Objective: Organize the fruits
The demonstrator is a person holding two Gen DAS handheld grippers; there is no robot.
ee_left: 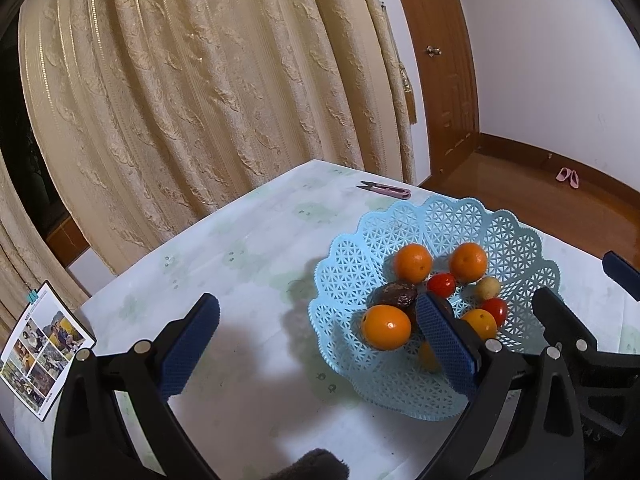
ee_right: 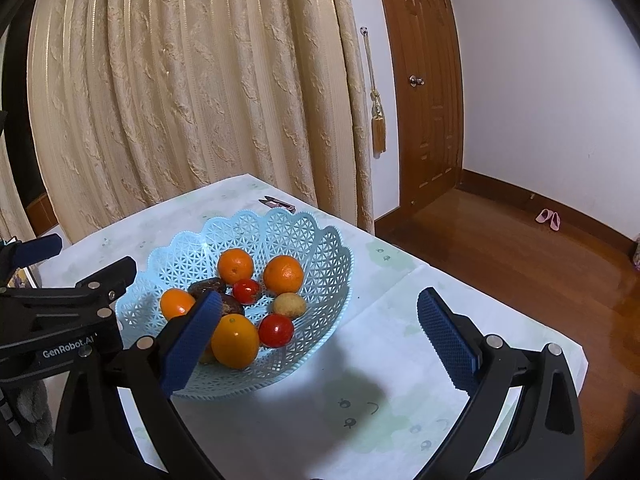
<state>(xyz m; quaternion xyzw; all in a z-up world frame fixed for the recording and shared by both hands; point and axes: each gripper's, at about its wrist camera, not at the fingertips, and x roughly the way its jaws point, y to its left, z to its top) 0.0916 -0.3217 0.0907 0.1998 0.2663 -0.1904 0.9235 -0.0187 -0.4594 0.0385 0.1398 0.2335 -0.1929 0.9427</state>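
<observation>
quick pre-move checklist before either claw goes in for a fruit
1. Left claw open and holding nothing: ok.
2. Right claw open and holding nothing: ok.
3. Blue basket upright on the table: ok.
4. Fruit inside the basket, none seen on the cloth: ok. Oranges such as the front one and the tomatoes, such as this one, sit packed together.
5. Room to close on one fruit without nudging neighbours: cannot tell; they touch.
6. Claws apart from each other: not ok; the left claw's frame shows close beside the right one over the basket's left rim.
</observation>
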